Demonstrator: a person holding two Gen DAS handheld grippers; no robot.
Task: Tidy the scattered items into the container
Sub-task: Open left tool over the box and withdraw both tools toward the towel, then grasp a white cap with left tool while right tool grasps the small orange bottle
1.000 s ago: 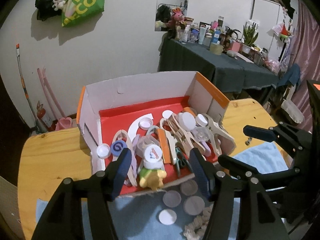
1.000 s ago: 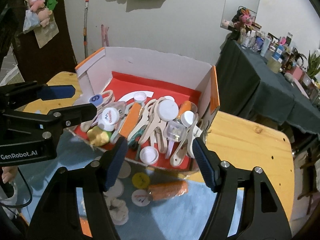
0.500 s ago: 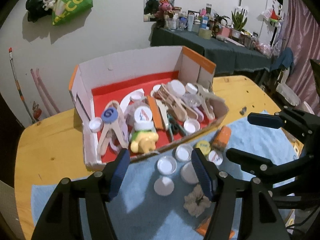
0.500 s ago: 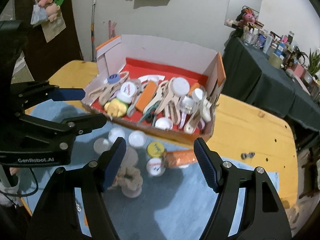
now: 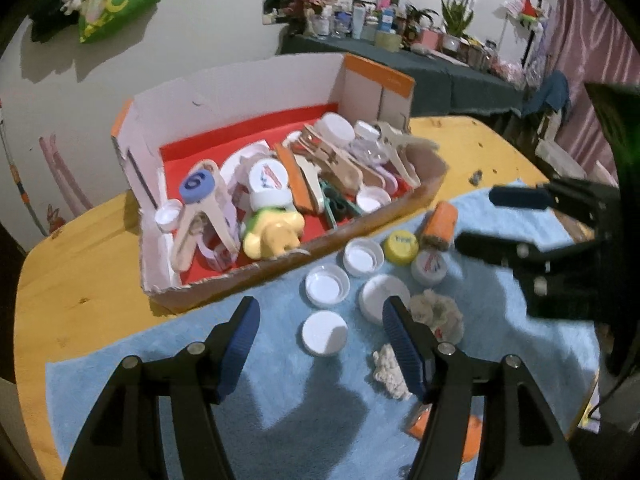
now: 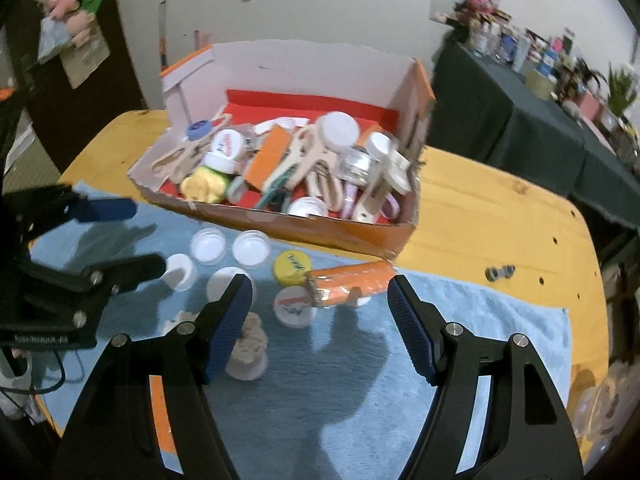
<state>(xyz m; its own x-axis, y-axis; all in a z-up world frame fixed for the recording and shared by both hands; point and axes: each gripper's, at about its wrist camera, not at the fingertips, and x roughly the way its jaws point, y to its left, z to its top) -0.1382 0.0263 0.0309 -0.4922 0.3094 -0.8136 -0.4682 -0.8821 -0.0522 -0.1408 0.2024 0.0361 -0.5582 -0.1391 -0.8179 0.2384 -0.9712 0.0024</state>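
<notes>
With both the left gripper (image 5: 318,328) and right gripper (image 6: 320,300) hanging open and empty, the light, stiff white cap (image 5: 325,333) is lying flat between the left fingertips, likely slippery, best pinched across its rim.

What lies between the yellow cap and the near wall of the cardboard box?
Only bare blue towel separates the yellow cap from the cardboard box; the right wrist view shows it.

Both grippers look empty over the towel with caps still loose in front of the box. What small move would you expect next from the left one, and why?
Probably lower the left gripper onto the white cap lying between its open fingers on the blue towel and close. Nothing is held, and that cap sits outside the box.
</notes>
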